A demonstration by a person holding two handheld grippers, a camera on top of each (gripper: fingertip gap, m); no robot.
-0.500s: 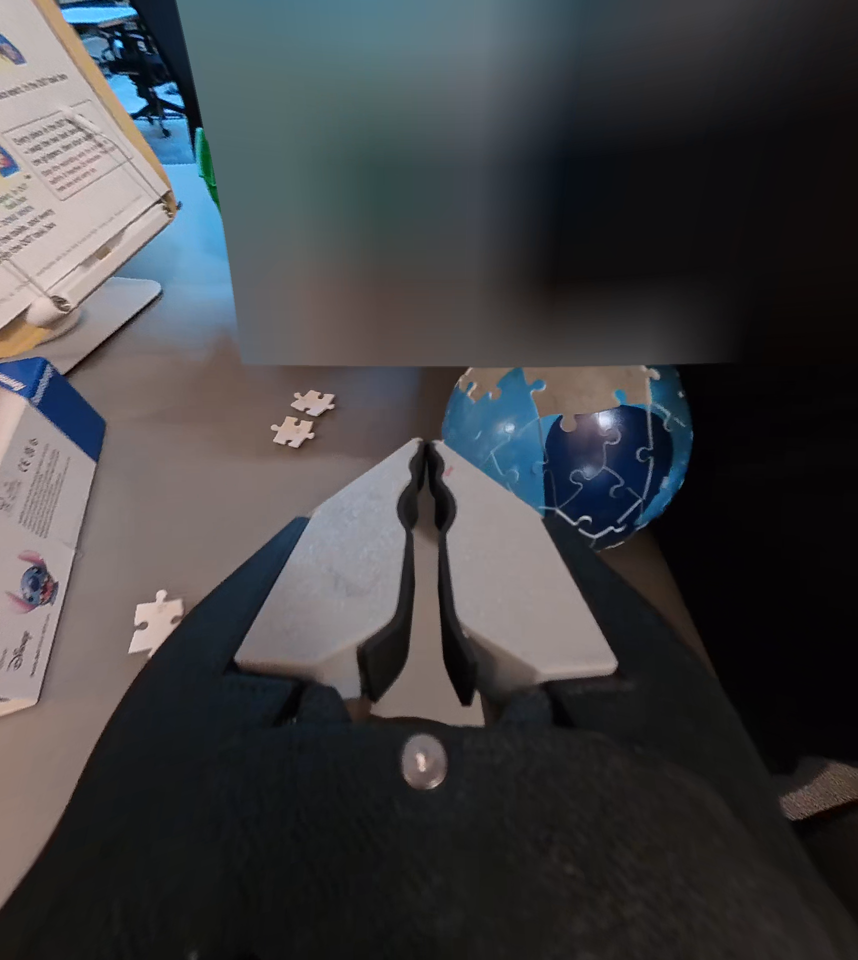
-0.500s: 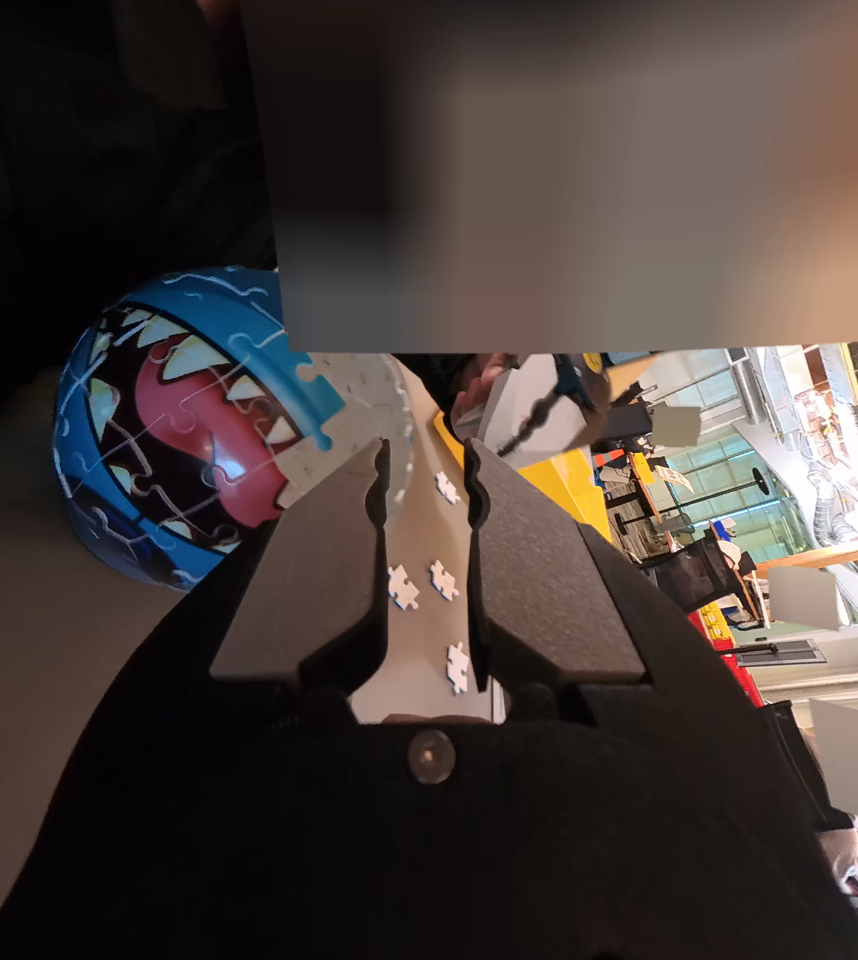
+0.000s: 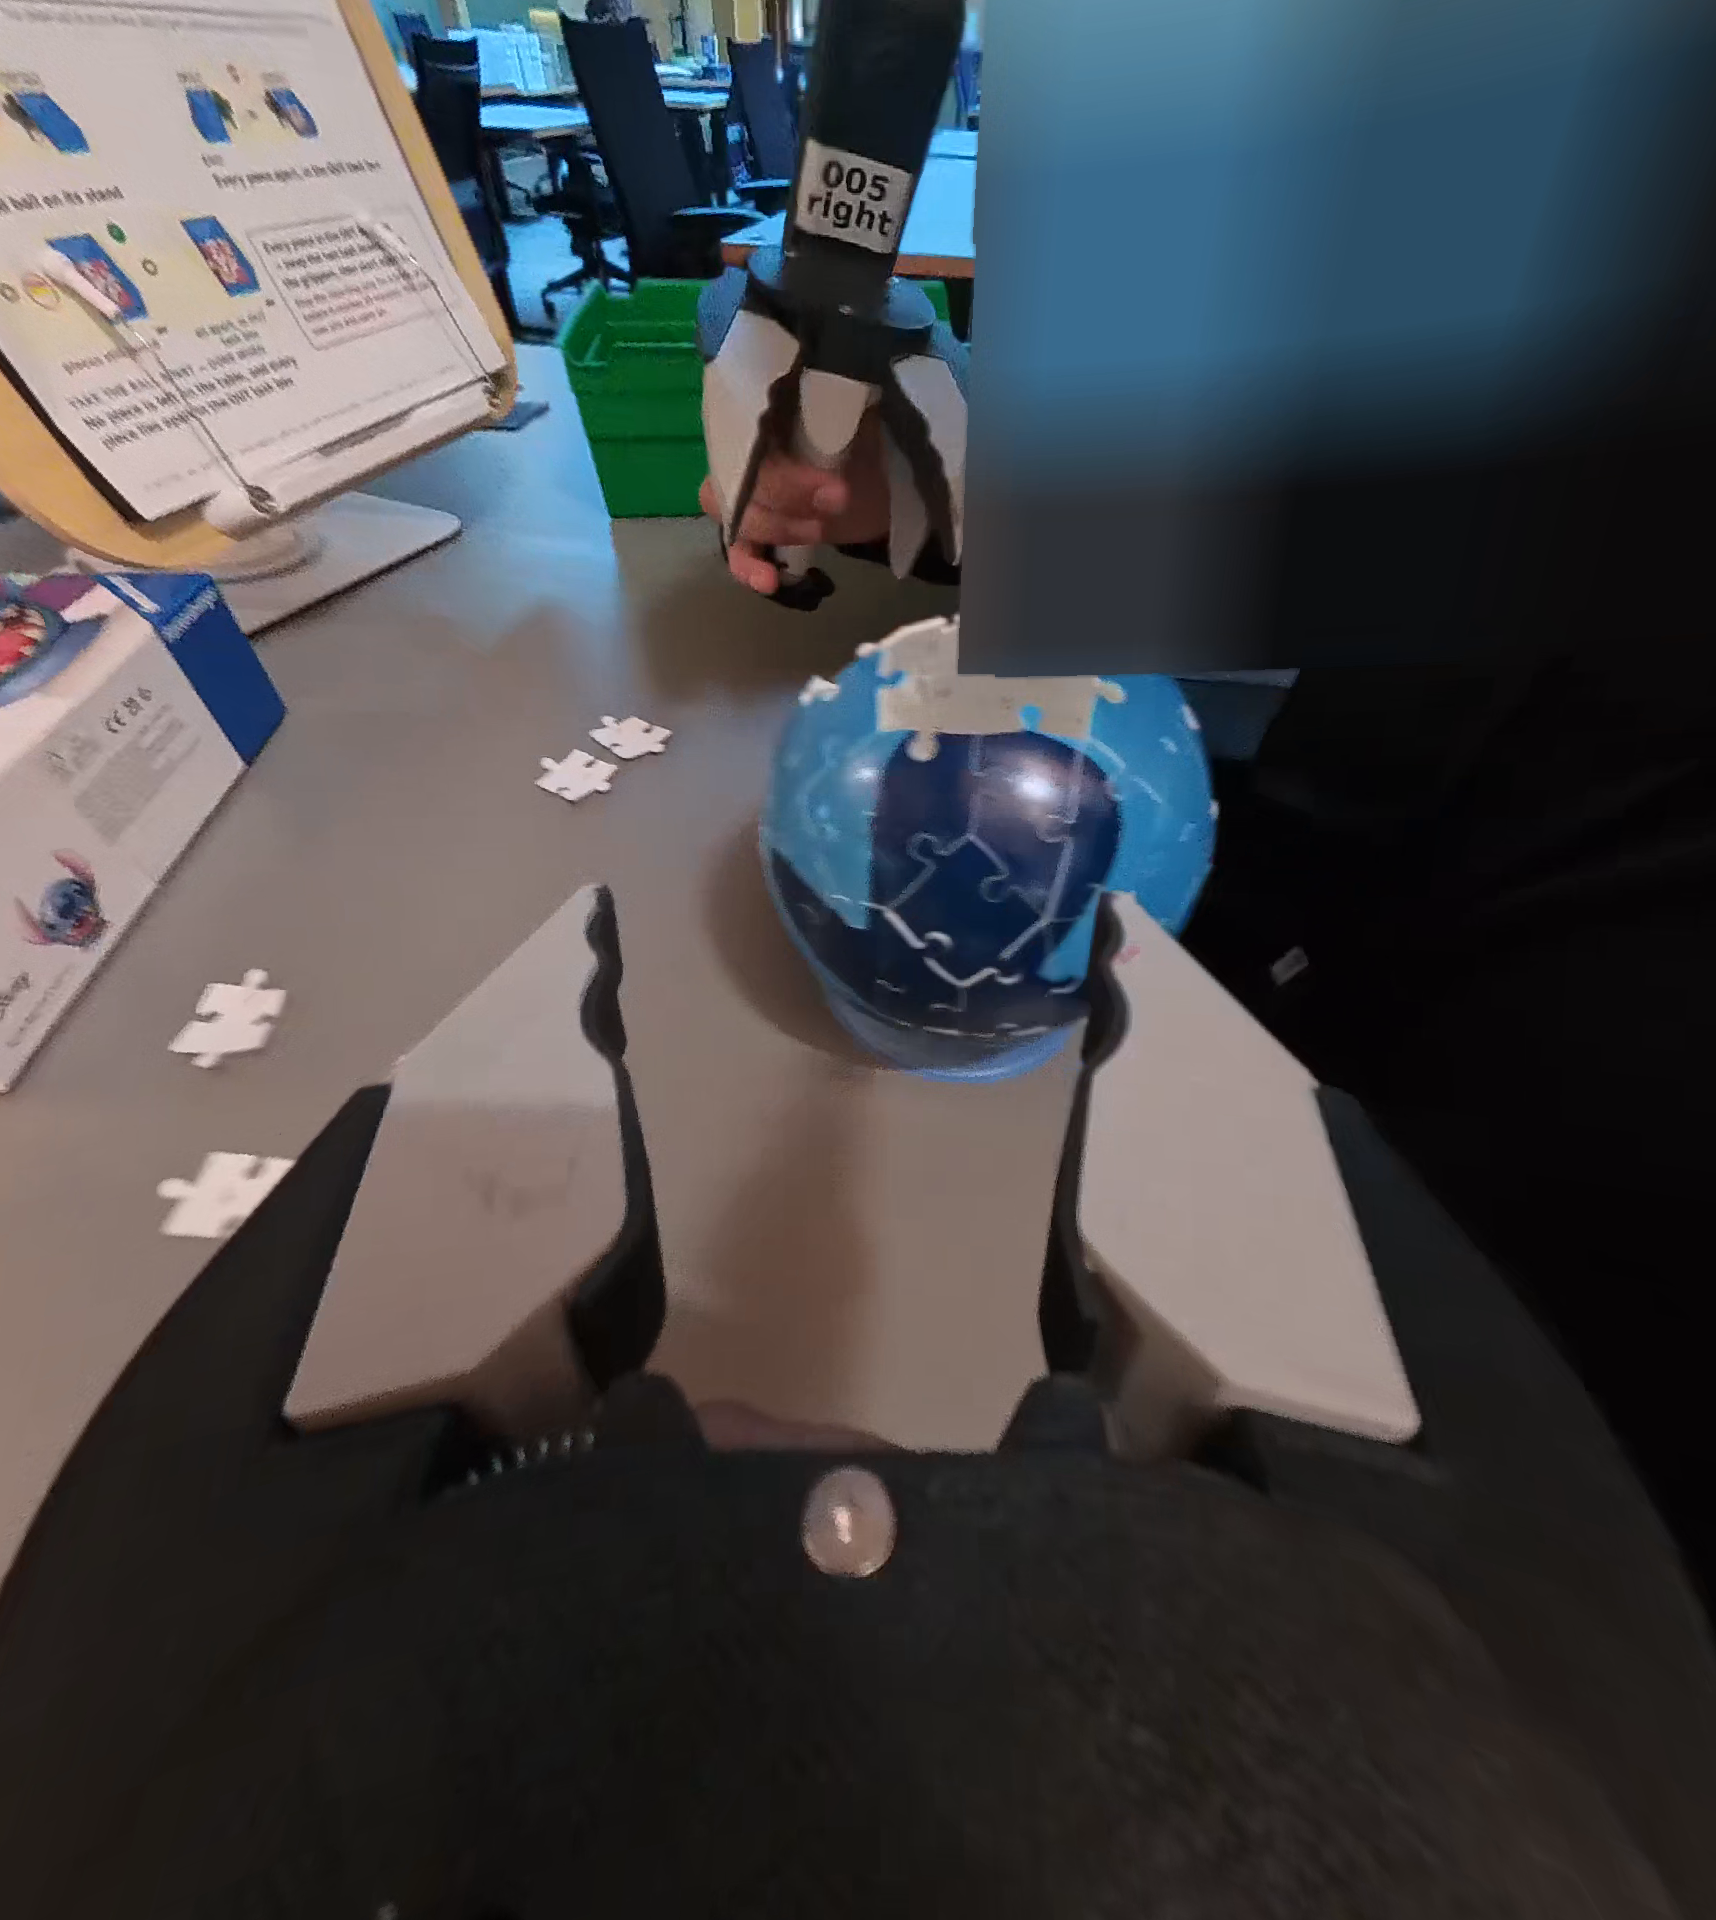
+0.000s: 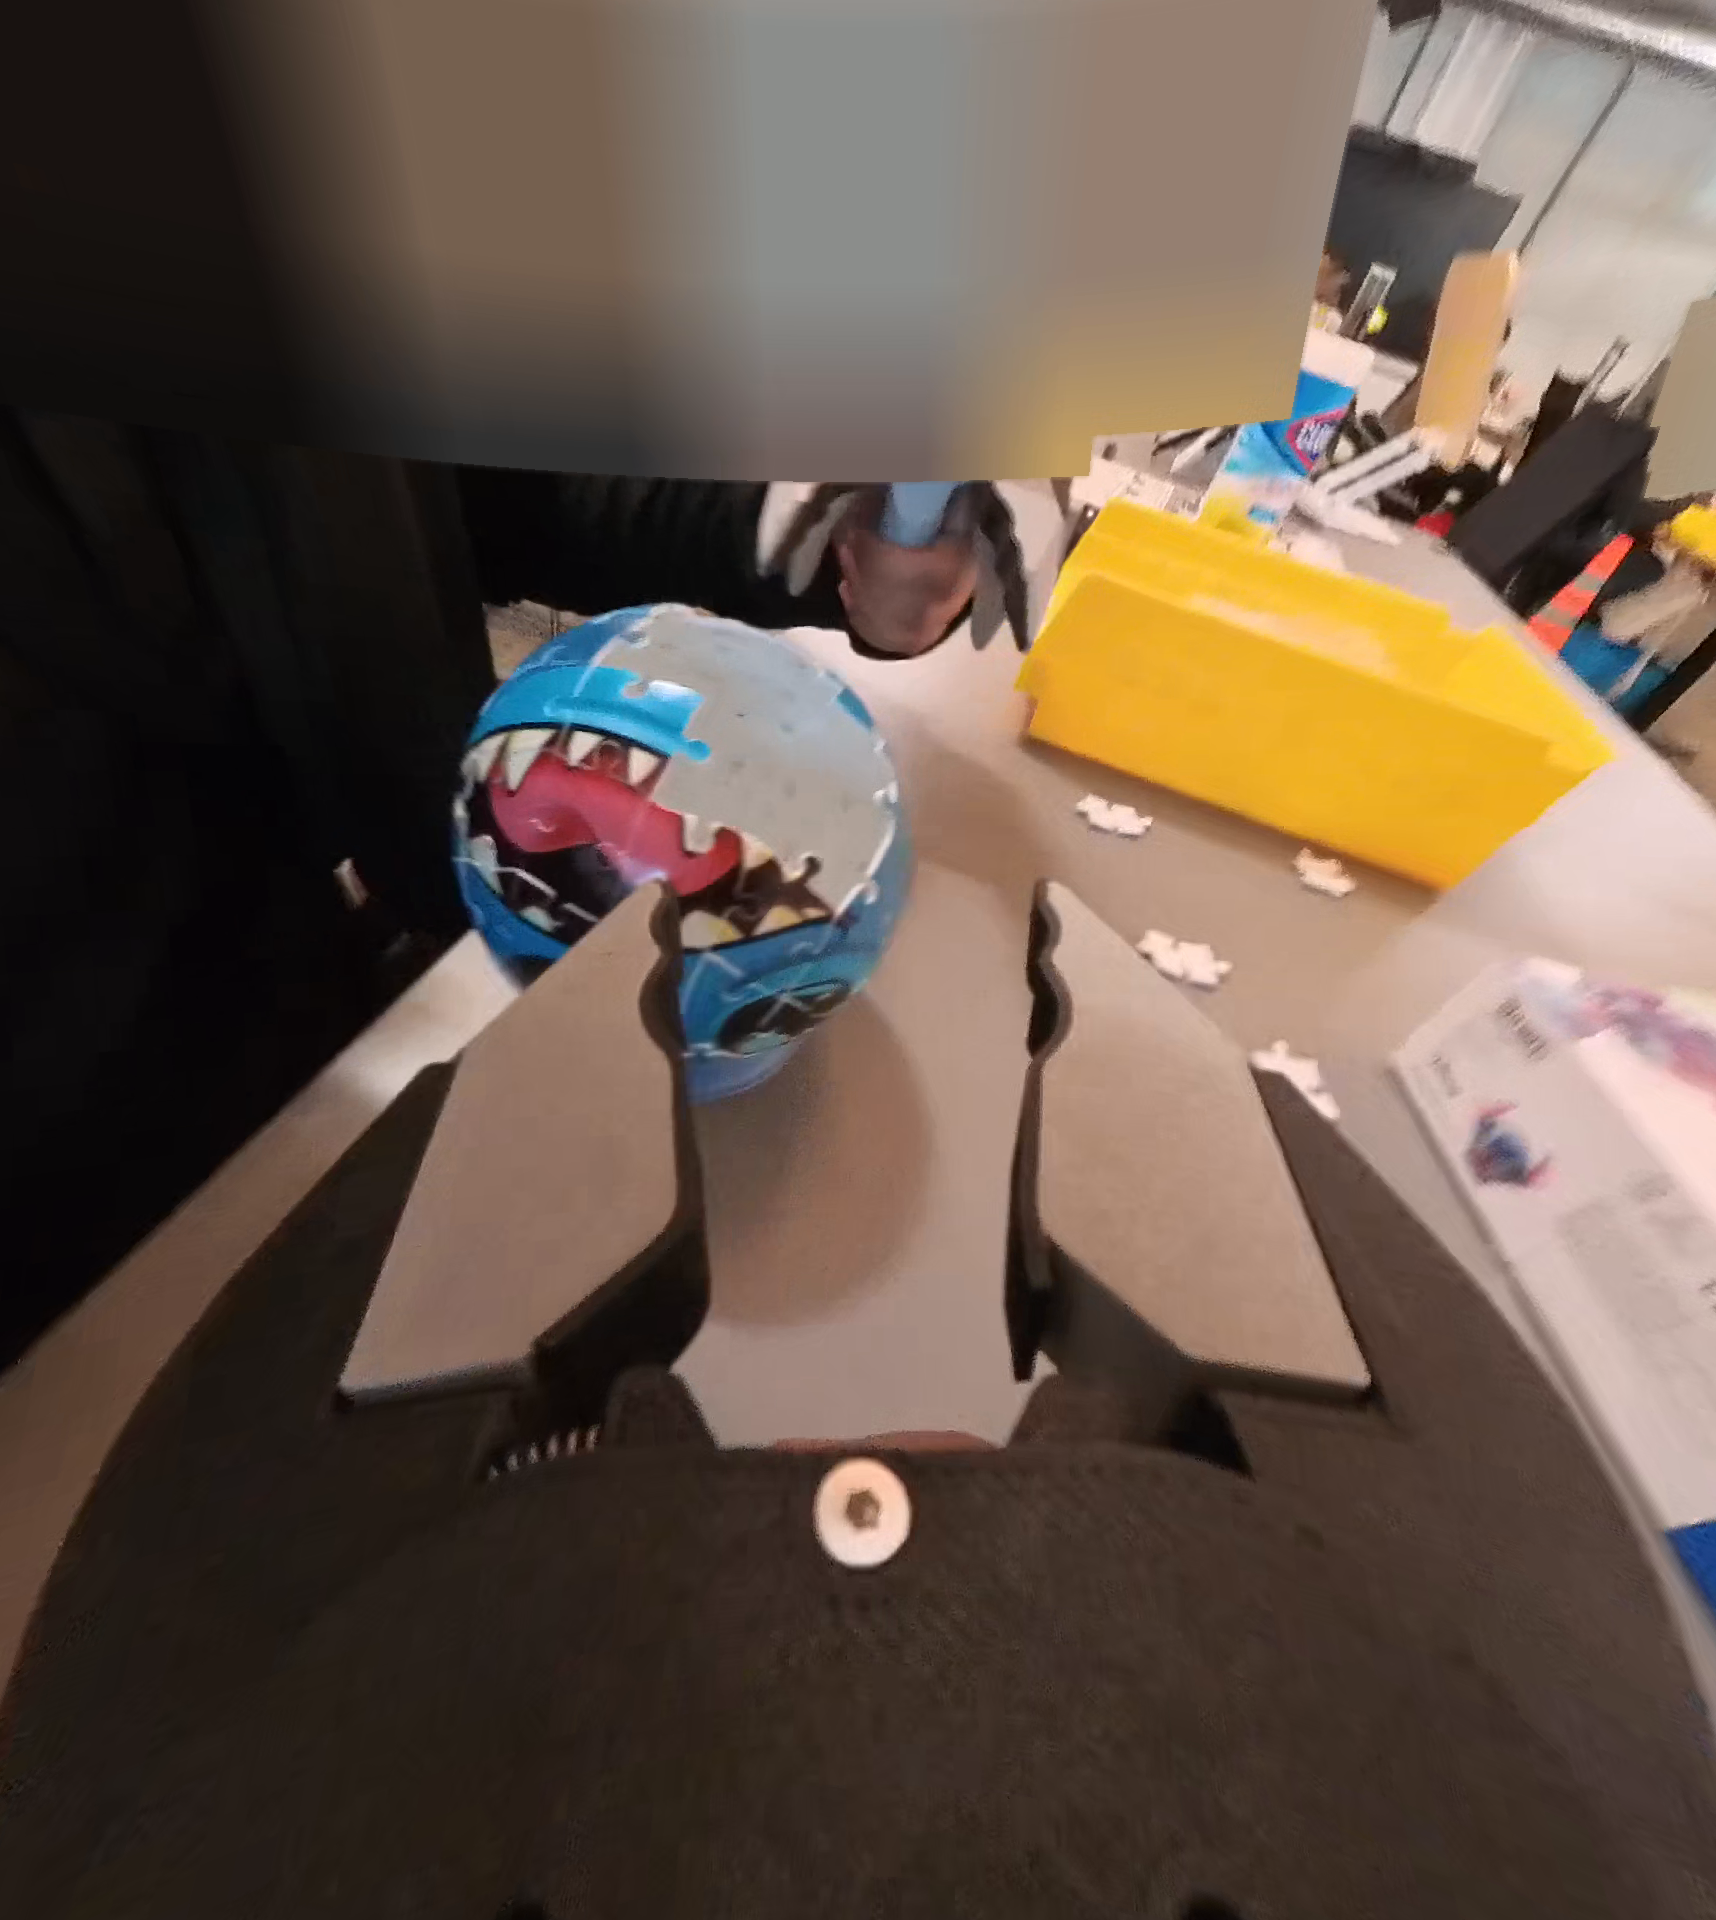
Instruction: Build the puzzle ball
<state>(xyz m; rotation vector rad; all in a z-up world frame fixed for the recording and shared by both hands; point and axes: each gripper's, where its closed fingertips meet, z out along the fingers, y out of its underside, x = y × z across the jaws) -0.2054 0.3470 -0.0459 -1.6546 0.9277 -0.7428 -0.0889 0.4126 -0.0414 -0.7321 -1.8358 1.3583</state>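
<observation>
Puzzle ball (image 3: 984, 883) sits on the grey table (image 3: 480, 883), part-built, a bare grey patch on top. Both tools hold nothing: the left gripper (image 3: 854, 935) gapes wide just beside the ball, the right gripper (image 4: 849, 925) is spread too, probably to steady it. Loose white pieces (image 3: 605, 758) lie near the ball, within reach; the box (image 3: 54, 810) stands farther off, presumably for reference.
</observation>
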